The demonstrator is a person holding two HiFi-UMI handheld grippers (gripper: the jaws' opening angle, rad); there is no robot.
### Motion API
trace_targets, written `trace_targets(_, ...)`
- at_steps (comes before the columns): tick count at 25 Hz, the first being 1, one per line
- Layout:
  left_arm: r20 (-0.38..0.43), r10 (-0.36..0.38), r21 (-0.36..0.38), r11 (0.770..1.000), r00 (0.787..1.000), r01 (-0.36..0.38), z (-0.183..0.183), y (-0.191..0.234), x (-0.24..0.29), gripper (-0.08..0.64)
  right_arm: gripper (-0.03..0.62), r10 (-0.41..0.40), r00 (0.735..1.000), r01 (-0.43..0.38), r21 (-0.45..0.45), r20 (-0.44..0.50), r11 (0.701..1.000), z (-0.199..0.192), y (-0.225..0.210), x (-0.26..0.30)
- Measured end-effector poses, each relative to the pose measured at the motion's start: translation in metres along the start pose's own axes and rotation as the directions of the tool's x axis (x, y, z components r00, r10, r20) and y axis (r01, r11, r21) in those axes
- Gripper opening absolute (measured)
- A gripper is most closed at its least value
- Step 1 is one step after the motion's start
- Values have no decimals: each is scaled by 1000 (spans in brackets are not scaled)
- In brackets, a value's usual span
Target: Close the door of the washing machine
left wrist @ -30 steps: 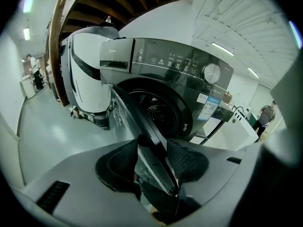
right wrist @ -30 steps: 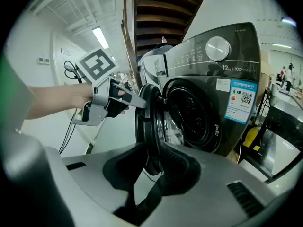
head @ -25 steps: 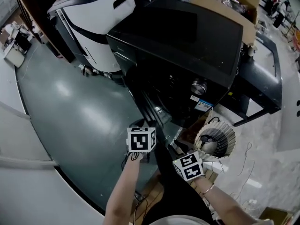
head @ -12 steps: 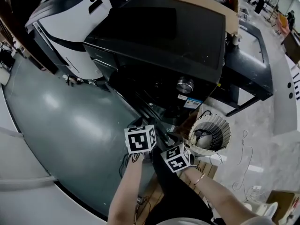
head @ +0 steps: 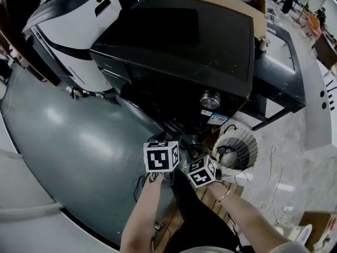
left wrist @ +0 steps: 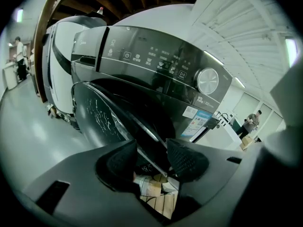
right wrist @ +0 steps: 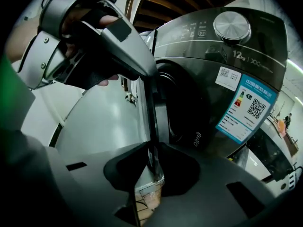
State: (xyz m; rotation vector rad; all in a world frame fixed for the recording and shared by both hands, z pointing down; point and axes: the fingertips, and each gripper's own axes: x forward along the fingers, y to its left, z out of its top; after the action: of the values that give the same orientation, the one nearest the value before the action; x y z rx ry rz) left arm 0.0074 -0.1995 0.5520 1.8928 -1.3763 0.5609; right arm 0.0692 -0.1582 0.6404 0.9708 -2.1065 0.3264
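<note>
Door (left wrist: 102, 119) part-open, angled twd washing machine (right wrist: 213, 56). Left gripper (left wrist: 151, 150) jaws wide, clamping rim; right gripper (right wrist: 152, 157) jaws, just closing, pinch thin edge. Risk: pads caught in seam as door shuts, or edge slips free.

Washing machine (head: 200, 41) glossy black; door (left wrist: 102, 117) black; label (right wrist: 246, 109) blue and white; marker cubes (head: 161, 157) black-and-white squares.

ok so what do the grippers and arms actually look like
Both the left gripper and right gripper have grey moulded bodies with dark textured pads. Each carries a white cube printed with black square markers. The forearms are unsleeved; a thin bangle circles the right wrist.
</note>
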Motion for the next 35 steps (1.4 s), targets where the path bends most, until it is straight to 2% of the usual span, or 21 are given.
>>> trace_targets(6, -28, -91, 152, 984, 995, 94, -5, -8, -7, 216, 86, -16, 1000, 16, 27, -7, 1000, 2, -15, 5)
trace_targets(9, -20, -85, 259, 962, 996, 87, -2, -5, -11, 215, 89, -28, 1000, 29, 33, -6, 999, 4, -23, 7)
trace_targets(11, 4, -45, 366, 930, 999, 41, 4, 1, -11, 216, 91, -38, 999, 38, 35, -6, 999, 5, -28, 8)
trace_targets(14, 44, 10, 511, 859, 999, -32, 11, 10, -7, 216, 92, -48, 999, 49, 39, -9, 998, 5, -35, 10)
trace_targets(17, 82, 44, 592, 801, 996, -84, 17, 14, -2, 219, 95, -61, 998, 62, 52, -11, 997, 6, -41, 12)
trace_targets(19, 108, 54, 616, 780, 993, -109, 22, 15, 2, 225, 98, -70, 998, 70, 67, -10, 995, 6, -45, 13)
trace_targets(22, 127, 53, 619, 776, 991, -121, 28, 14, 11, 232, 101, -81, 997, 81, 78, -3, 994, 8, -51, 14)
trace_targets(27, 133, 40, 569, 815, 990, -109, 37, 13, 25, 235, 107, -109, 994, 108, 100, 11, 989, 10, -62, 17)
trace_targets(35, 144, 44, 547, 829, 989, -116, 44, 12, 38, 233, 112, -155, 988, 151, 123, 20, 981, 12, -74, 22)
